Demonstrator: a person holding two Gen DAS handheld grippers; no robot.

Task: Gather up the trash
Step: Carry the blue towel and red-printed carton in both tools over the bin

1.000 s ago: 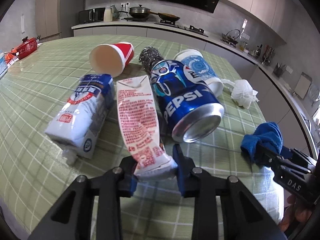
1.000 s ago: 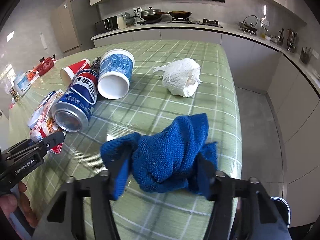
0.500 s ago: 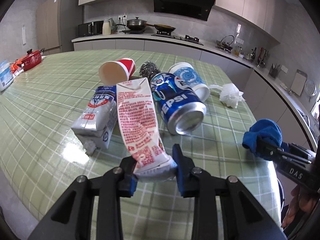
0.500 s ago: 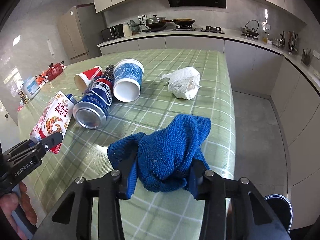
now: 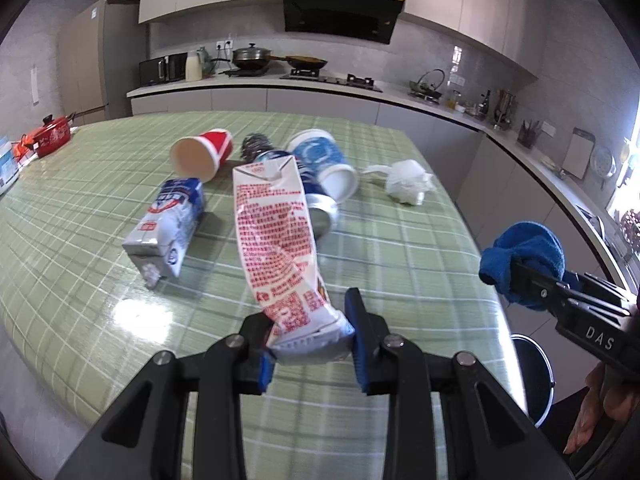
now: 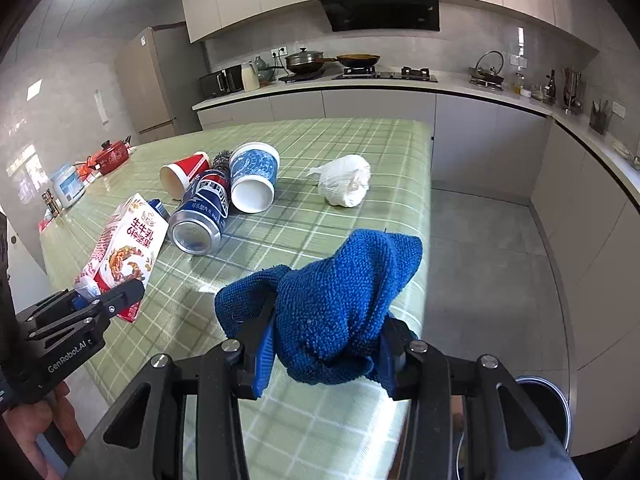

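Observation:
My left gripper (image 5: 310,344) is shut on the bottom end of a crushed red-and-white milk carton (image 5: 276,240) and holds it above the table; the carton also shows in the right wrist view (image 6: 124,252). My right gripper (image 6: 326,354) is shut on a blue cloth (image 6: 340,292), lifted off the table near its right edge; the cloth also shows in the left wrist view (image 5: 524,252). On the green checked table (image 5: 80,208) lie a blue-and-white carton (image 5: 168,224), a red paper cup (image 5: 202,154), a blue paper cup (image 5: 324,168), a Pepsi can (image 6: 202,216), a steel scrubber (image 5: 254,146) and a crumpled white tissue (image 5: 408,186).
A round bin (image 6: 540,412) stands on the floor below the table's right edge, also in the left wrist view (image 5: 532,380). A red pot (image 5: 52,138) and a white container (image 6: 68,190) sit at the table's far left. Kitchen counters run behind and to the right.
Both grippers have risen and pulled back from the table, the left lifting the red-and-white carton, the right lifting the blue cloth. The bin has come into view.

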